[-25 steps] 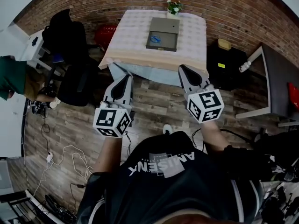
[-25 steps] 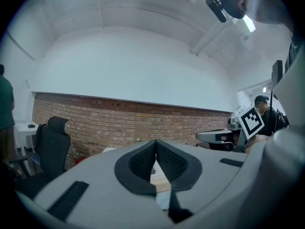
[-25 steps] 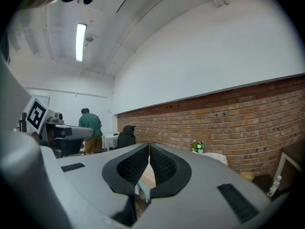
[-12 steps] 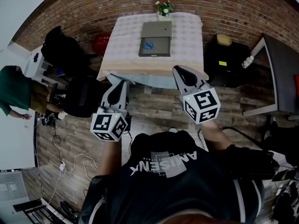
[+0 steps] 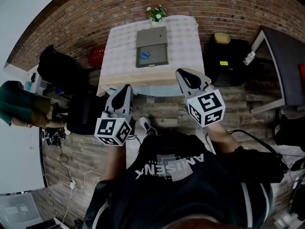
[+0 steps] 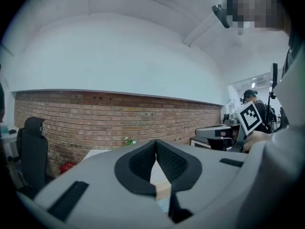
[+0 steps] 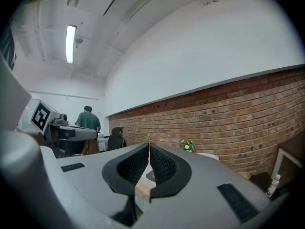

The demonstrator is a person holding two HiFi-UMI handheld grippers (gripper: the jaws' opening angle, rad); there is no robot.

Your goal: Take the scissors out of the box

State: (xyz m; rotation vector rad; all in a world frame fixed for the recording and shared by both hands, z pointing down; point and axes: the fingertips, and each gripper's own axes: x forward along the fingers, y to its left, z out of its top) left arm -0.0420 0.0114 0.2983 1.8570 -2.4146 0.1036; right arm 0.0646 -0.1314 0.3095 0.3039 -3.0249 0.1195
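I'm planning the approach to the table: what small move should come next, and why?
Probably step closer to the table and carry the right claw forward until it is above the box. The right claw and the left claw both hang short of the table's near edge, shut and empty, while the blue scissors lie in view in the box, further in.

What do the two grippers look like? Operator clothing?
The left gripper and right gripper are light grey tapered shells with black textured pads. Each carries a white cube with black square markers. The operator wears a black shirt with white print.
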